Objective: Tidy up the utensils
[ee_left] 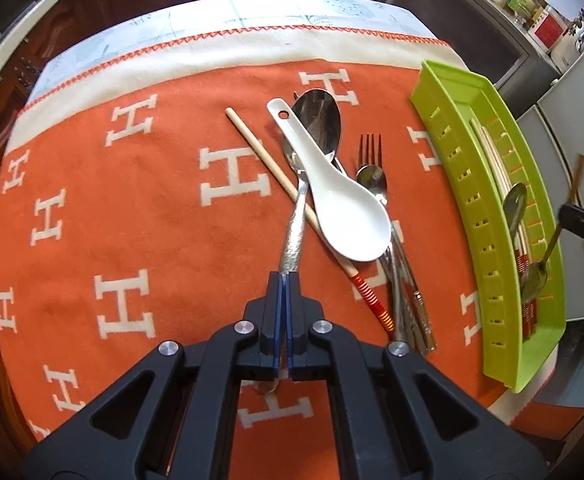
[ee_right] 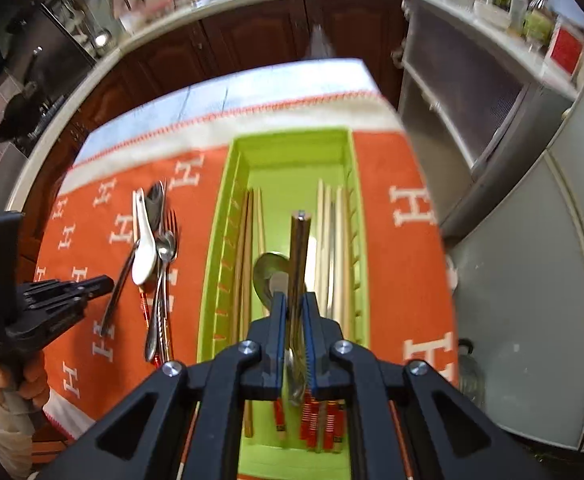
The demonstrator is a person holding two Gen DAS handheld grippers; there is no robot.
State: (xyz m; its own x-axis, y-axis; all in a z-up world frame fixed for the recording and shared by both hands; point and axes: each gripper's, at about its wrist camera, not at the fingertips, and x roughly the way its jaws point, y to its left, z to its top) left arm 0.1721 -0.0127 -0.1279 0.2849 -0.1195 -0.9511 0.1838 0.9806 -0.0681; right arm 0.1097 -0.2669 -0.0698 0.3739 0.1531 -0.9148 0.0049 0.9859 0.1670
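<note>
Here, over the green tray (ee_right: pixel 292 148), right gripper (ee_right: pixel 294 332) nearly closed, pads clamped on a metal utensil handle (ee_right: pixel 299 248), above the spoon (ee_right: pixel 268 276) and chopsticks (ee_right: pixel 328 240) lying inside. Left of the tray, on the orange cloth (ee_left: pixel 132 208), left gripper (ee_left: pixel 285 280) fully closed on a textured metal handle (ee_left: pixel 292 240). Beside it, nearer the tray: white ceramic spoon (ee_left: pixel 344 216), single chopstick (ee_left: pixel 260 152), fork (ee_left: pixel 370 148), more metal spoons.

Orange blanket (ee_left: pixel 140 208) with white H pattern covers the table, cream band with orange zigzag stitching along its far edge. Pale blue cloth (ee_left: pixel 252 12) shows beyond that. Dark wood cabinets (ee_right: pixel 252 36) behind, grey cabinet (ee_right: pixel 464 96) off the far-right corner, cluttered countertop (ee_right: pixel 492 12) above.
</note>
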